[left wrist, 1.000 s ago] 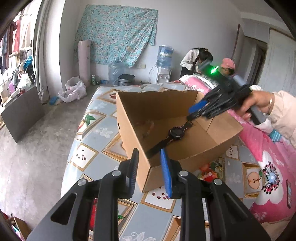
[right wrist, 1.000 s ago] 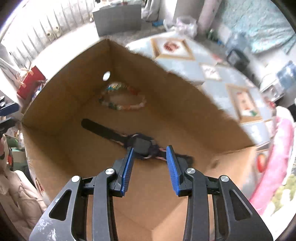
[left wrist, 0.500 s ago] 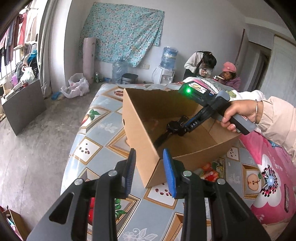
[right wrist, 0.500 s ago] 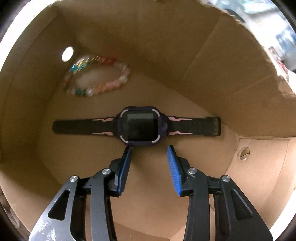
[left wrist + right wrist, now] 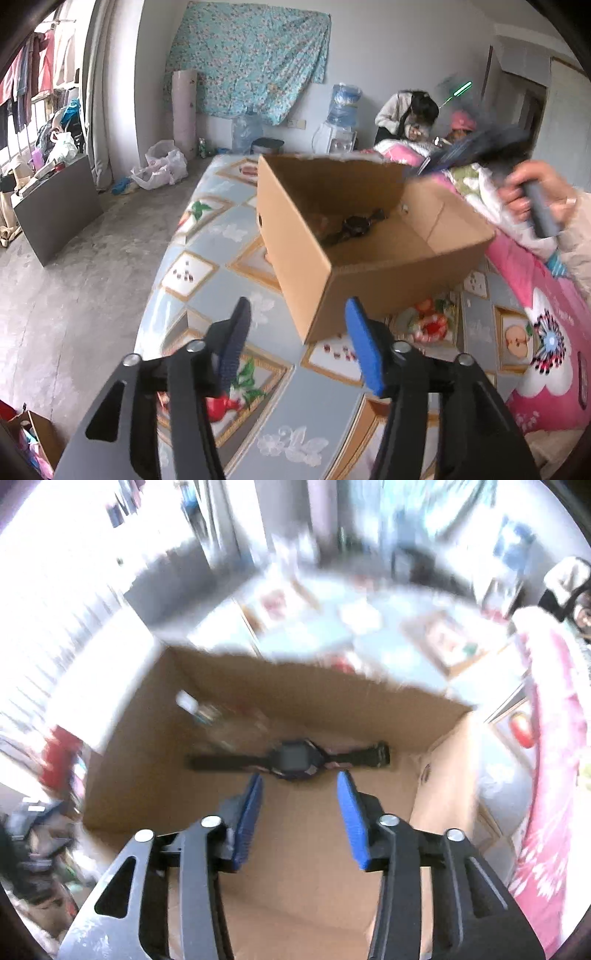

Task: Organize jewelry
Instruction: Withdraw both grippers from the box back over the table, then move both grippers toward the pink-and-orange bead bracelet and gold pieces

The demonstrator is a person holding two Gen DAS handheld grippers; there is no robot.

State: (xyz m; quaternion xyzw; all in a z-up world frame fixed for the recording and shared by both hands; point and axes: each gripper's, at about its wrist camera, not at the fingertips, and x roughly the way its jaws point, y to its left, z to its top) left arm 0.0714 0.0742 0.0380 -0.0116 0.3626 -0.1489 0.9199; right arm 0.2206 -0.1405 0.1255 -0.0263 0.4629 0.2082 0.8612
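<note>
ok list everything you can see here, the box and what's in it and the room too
cardboard box: one, brown, open top, on the bed
watch: one, black with pink trim, flat on the box floor
bead bracelet: one, mixed colours, blurred, box floor beyond the watch
bed cover: one, grey-blue with fruit squares, under the box
pink quilt: one, pink with flowers, right of the box
floral cloth: one, turquoise, on the far wall
water dispenser: one, white with blue bottle, by the far wall
people: two, at the far end of the bed
left gripper: black, blue pads, jaws opening, nothing between them
right gripper: black, blue pads, jaws opening, above the box, empty
</note>
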